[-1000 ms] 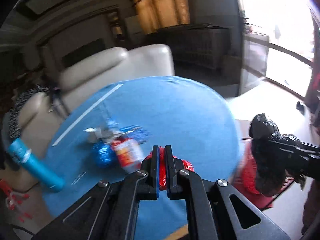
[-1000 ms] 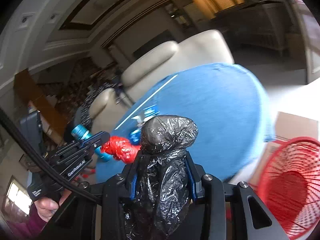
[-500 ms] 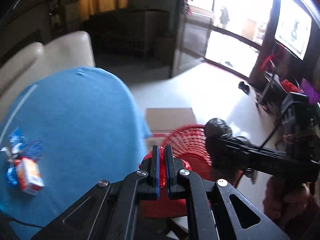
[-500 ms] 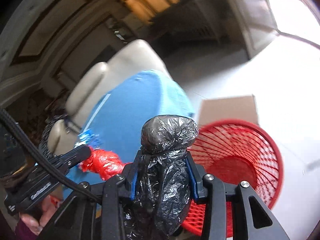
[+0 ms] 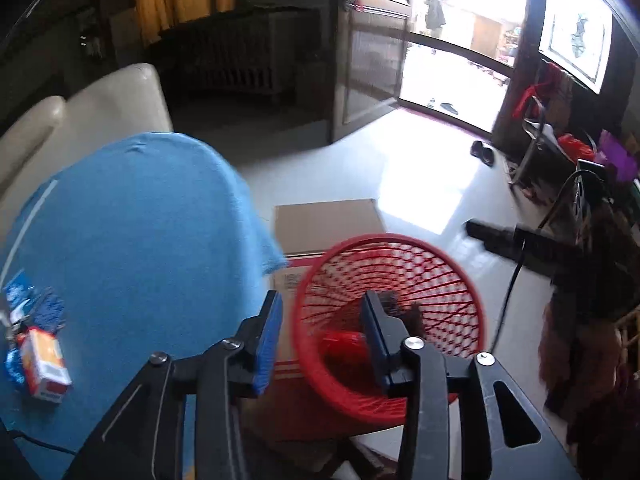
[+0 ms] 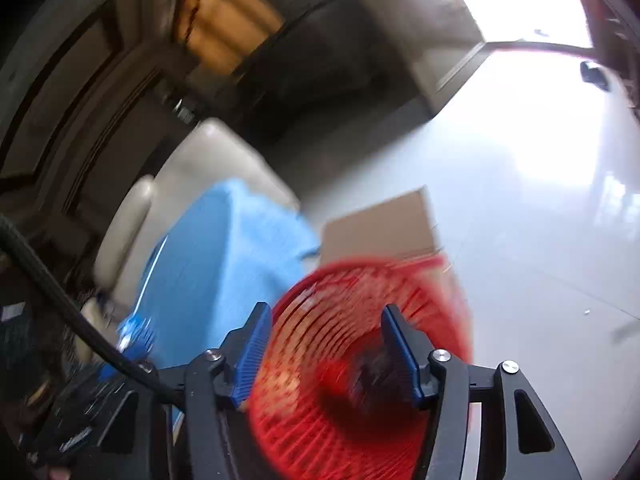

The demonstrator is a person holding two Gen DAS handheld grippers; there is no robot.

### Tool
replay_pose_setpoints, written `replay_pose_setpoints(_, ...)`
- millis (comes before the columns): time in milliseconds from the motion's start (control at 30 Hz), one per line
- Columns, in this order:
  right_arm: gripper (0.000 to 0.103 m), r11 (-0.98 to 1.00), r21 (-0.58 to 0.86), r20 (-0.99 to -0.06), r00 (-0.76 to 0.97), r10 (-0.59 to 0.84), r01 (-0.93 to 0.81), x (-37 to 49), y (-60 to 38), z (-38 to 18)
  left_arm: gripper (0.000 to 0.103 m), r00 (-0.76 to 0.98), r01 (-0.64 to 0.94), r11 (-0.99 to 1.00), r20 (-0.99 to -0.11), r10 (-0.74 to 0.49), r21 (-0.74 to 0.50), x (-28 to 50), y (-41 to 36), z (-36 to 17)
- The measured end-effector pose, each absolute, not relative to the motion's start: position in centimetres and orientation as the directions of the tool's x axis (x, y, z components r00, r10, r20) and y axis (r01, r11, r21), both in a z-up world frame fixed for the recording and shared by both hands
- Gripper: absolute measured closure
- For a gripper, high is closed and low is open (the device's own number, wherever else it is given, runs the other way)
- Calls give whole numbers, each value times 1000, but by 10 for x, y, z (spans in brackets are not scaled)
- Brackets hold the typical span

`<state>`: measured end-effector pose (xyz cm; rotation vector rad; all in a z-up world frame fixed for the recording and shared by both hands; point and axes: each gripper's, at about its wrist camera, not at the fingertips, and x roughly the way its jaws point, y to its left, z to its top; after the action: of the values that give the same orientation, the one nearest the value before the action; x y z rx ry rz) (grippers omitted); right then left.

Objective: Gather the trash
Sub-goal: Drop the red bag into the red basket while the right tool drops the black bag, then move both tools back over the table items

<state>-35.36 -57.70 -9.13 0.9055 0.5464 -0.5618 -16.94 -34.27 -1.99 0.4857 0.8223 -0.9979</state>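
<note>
A red mesh basket (image 5: 440,264) stands on the floor beside the blue-covered table (image 5: 132,236). My left gripper (image 5: 322,340) is open and empty above the basket's near rim. A red crumpled wrapper (image 5: 344,340) and a black plastic bag (image 5: 404,314) lie inside the basket. My right gripper (image 6: 326,354) is open and empty over the same basket (image 6: 304,412), where the black bag (image 6: 372,376) shows blurred. Leftover trash, an orange-and-white carton (image 5: 44,364) and blue wrappers (image 5: 28,300), lies on the table's left part.
A cardboard box (image 5: 328,224) lies on the floor behind the basket. A cream sofa (image 5: 92,108) stands behind the table. The right gripper's body (image 5: 520,240) and cable hang to the right of the basket. An open doorway (image 5: 452,64) is at the back.
Both grippers swung from the table over the basket and opened. The red wrapper and the black bag left the jaws and now lie in the basket.
</note>
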Motion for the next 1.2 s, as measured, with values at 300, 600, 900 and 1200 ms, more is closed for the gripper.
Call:
replay_pose_setpoints(300,41,335,626,-714,690,-116,704,-337,-628,-157,57,488,756,649,-730,-478,80,-120,-250,9)
replay_pose_setpoints(600,40,408,599,-758,652,12,689,-298,-564,-162,55,631,504,858,-719,-290,96,-68,-128,9)
replay_pose_setpoints(900,40,464,495,-824,567,-18,735,-294,-537,-153,55,634,333,943,-741,-222,2,-39,-44,-6)
replay_pose_setpoints(1200,40,645,412,-703,675,-224,644,-252,-507,-55,55,610,286,958,-764,-210,-35,-18,-15,-28)
